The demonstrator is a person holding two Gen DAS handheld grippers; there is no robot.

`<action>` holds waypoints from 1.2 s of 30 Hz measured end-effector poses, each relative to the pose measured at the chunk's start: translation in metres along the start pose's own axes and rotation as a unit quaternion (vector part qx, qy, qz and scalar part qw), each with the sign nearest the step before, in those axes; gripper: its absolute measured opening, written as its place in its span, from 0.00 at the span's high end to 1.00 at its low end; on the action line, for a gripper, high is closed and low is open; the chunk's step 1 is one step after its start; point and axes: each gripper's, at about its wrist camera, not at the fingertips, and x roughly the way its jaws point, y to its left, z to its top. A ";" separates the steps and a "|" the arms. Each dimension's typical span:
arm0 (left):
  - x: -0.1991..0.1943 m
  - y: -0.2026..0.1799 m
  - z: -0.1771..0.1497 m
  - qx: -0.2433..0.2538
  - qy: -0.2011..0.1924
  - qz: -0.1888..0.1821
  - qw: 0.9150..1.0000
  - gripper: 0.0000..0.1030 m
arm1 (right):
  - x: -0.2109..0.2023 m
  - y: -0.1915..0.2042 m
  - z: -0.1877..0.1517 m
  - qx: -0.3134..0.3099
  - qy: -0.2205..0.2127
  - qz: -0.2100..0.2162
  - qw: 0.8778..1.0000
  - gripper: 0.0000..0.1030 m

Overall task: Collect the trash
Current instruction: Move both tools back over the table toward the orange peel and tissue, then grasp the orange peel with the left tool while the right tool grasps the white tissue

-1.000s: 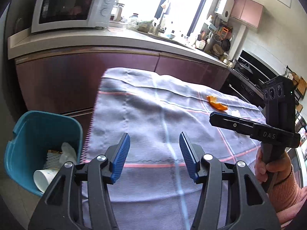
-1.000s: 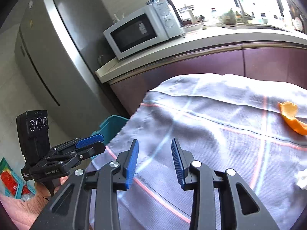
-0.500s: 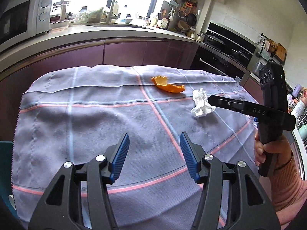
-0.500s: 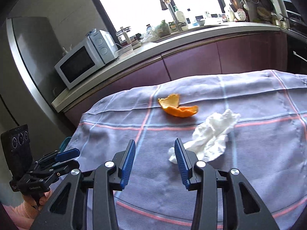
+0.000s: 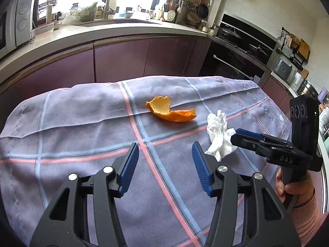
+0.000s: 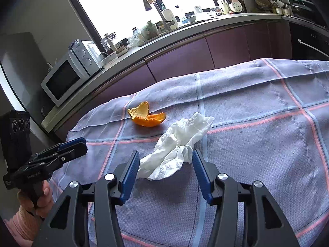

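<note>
In my right wrist view, the left gripper [image 6: 76, 145] pokes in from the lower left edge, held by a hand [image 6: 36, 197] in a pink sleeve, its jaws parted over the cloth with nothing between them. A microwave [image 6: 67, 75] sits on the counter at upper left. Just left of centre an orange peel [image 6: 148, 116] lies on the checked tablecloth [image 6: 257, 123], and touching distance to its right a crumpled white tissue [image 6: 176, 146] trails down toward the bottom middle of the frame. There my right gripper [image 6: 166, 165] has just been opening; its blue pads stand either side of the tissue's near end, which lies between them, though I cannot tell whether either pad touches it, and they are not squeezing it. In my left wrist view the peel [image 5: 170, 111] sits at centre, the tissue [image 5: 219, 136] to its right, and the right gripper's tip [image 5: 244, 134] comes in from the right edge against it.
</note>
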 end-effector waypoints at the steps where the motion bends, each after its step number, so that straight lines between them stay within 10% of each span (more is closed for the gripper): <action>1: 0.007 0.000 0.005 -0.003 0.005 0.000 1.000 0.50 | 0.002 -0.001 0.000 0.001 0.003 0.002 1.000 0.50; 24: 0.104 0.002 0.054 -0.031 0.052 0.008 0.998 0.56 | 0.016 -0.006 0.006 0.006 0.024 0.021 0.999 0.50; 36: 0.098 -0.006 0.051 -0.024 0.035 0.013 0.999 0.93 | 0.024 -0.005 0.007 0.018 0.039 0.026 0.999 0.76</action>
